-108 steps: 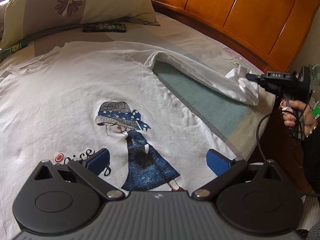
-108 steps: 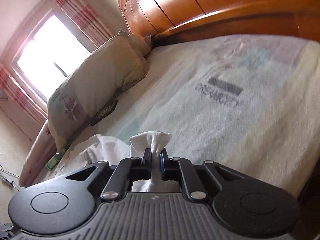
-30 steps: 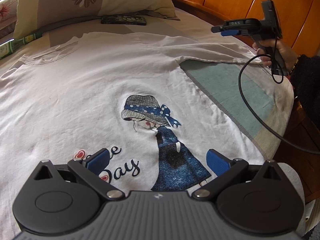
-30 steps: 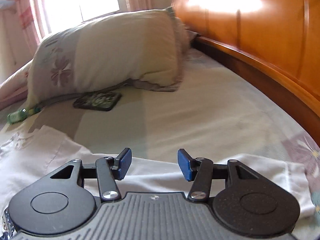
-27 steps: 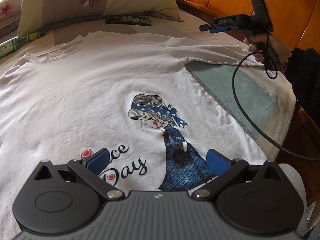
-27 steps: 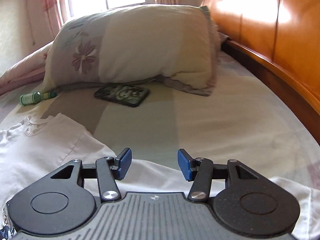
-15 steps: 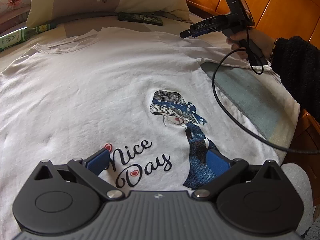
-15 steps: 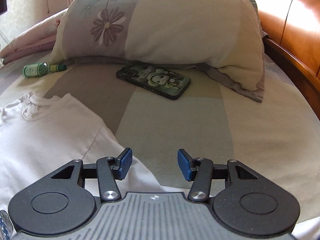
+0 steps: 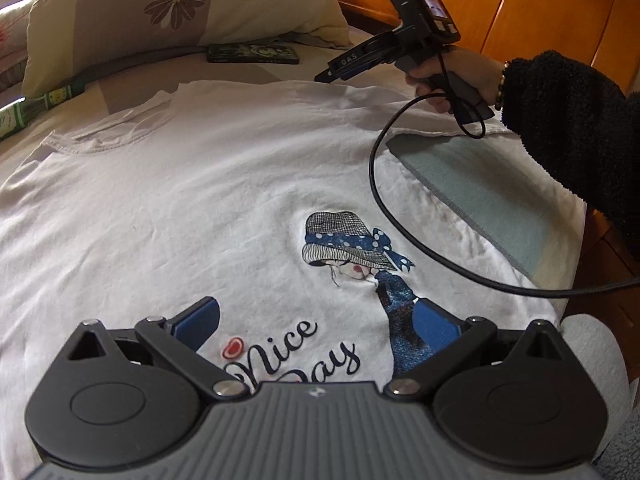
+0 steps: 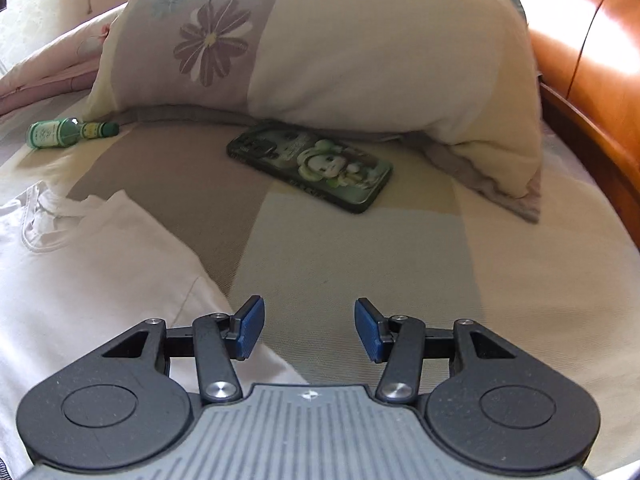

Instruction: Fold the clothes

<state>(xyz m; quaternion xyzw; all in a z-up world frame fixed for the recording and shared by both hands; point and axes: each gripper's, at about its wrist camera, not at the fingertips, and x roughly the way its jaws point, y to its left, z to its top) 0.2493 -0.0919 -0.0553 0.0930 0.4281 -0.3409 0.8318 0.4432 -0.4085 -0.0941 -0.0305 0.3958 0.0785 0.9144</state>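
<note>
White T-shirt (image 9: 192, 208) lies flat, print side up, spread across the bed (image 10: 360, 264). Collar points toward the pillow (image 10: 360, 52) at the head end; hem is near the foot-side edge where the left gripper (image 9: 316, 320) sits. One sleeve runs out toward the headboard-side edge, under the person's right hand (image 9: 452, 76). No fold shows in the body panel, so this fits either a shirt just laid out or one opened flat again; can't tell which.

Left gripper: jaws wide, empty, hovering low over the "Nice Day" print near the hem. Right gripper (image 10: 310, 330): jaws wide, empty, sitting over the shoulder edge of the shirt, nose aimed at the phone (image 10: 310, 168) and pillow. In the left wrist view it hangs just above the shoulder seam.

My read: the two are lining up for a lengthwise side fold, one at shoulder, one at hem.

To do it well:
- Pinch both points on the same line, parallel to the side seam, else the fold skews.
- Go low enough to catch both fabric layers but not the bed sheet.
- Lift together and keep the span taut.
- Watch the cable (image 9: 400, 216); it lies across the shirt and could drag it.
- Bottle (image 10: 68, 132) and phone are clear of the shirt.
</note>
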